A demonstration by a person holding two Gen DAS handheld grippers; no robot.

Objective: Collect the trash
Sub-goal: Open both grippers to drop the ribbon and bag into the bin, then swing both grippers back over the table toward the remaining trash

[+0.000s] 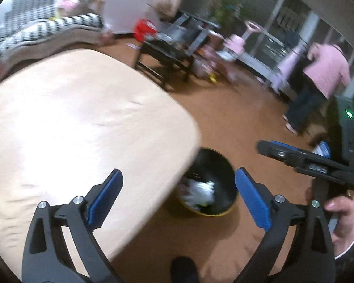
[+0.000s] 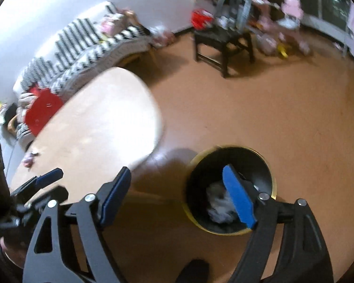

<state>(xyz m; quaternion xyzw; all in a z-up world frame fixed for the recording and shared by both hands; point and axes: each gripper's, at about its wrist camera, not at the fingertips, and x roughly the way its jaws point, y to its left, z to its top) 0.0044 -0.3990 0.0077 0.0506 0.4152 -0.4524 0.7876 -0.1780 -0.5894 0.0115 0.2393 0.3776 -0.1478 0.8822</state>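
The left gripper [image 1: 179, 195] has its jaws spread wide with nothing between the blue pads. The right gripper [image 2: 178, 194] likewise stands with jaws apart and empty. Both point steeply down over the edge of the pale worktop [image 1: 70, 118] toward the floor [image 2: 271, 118].

Just past the jaws lies the bin [image 1: 221, 165], a round black container with a yellow rim, standing on the floor beside the rounded corner of the worktop. White crumpled trash [image 1: 200, 192] sits inside it. In the left wrist view the bin shows in the gap between the jaws, partly tucked under the worktop's edge. In the right wrist view the bin [image 2: 269, 172] lies toward the right-hand jaw, whose blue pad overlaps its mouth.

So what was carried seems to be in the bin already, and the relation that matters now points the other way: any remaining trash lies back on the worktop, away from the bin. In the right wrist view a small pinkish scrap [image 2: 29, 160] rests near the worktop's far left edge, beyond the left gripper [image 2: 39, 181], which appears at that side. Judging from this, the left hand is the nearer one to that scrap, and the right would have to cross over. The scrap is too blurred to tell its long axis.
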